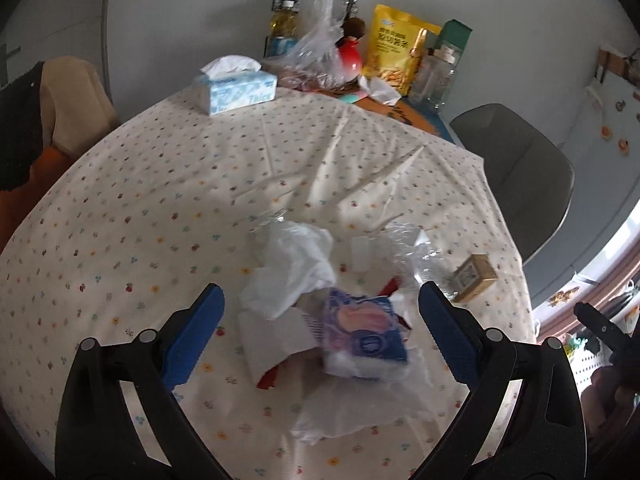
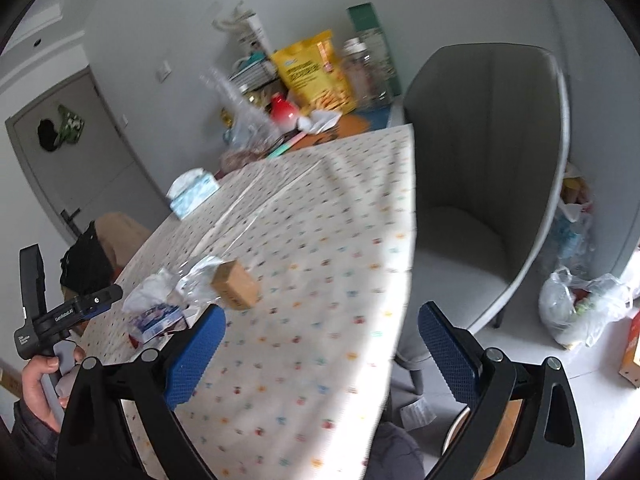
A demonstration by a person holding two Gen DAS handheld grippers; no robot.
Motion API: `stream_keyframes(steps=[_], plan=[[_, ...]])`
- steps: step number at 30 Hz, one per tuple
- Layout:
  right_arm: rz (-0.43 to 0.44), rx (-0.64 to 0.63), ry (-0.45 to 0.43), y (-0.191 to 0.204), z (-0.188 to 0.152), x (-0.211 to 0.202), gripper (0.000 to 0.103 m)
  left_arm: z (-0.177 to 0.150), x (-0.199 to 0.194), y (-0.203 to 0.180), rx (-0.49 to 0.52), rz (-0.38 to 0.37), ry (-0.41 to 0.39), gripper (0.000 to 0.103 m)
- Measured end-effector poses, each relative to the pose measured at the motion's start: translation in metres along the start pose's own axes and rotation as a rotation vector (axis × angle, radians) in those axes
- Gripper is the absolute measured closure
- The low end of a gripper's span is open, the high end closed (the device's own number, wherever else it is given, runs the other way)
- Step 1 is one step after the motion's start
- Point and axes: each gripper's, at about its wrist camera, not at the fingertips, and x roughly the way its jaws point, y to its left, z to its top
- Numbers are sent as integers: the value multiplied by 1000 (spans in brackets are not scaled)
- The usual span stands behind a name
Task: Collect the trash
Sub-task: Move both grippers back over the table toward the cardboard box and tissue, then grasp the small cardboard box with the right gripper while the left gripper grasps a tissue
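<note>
The left gripper hangs over the table with its 2 blue-padded fingers spread wide and nothing between them; below the gap lies a heap of trash. In that heap a crumpled white tissue rests on top of a blue and pink wrapper, with a flat white paper under them, a crinkled clear plastic film just beside them to the right, and a bit of red wrapper showing at the edges. A small brown box sits near the heap, apart from it, toward the table's right edge. The right gripper is also spread open and holds nothing; it hovers at the table's edge, with the brown box ahead of its left finger and the trash heap further left. The flowered tablecloth covers the table. At the far end stand a blue tissue box, a yellow snack bag, a clear plastic bag and a red pot. A grey chair stands beside the table, and a filled plastic bag lies on the floor near it.
</note>
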Motion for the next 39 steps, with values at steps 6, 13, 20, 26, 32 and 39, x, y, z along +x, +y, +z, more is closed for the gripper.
stream_keyframes(steps=[6,13,20,26,32,39], plan=[[38,-46,58,29,0,27,19,1,16,13,-38,-26,8,27],[38,-133,113,60,11,57,20,2,21,27,-142,-75,11,101],[21,-205,158,86,20,93,23,1,-7,40,-175,-70,-62,101],[25,-190,186,94,20,114,30,-1,-21,48,-207,-53,-102,101],[21,-183,224,95,19,120,69,-1,-27,40,-223,-81,-150,101],[27,-170,161,87,23,68,69,1,-33,17,-203,-130,-170,101]])
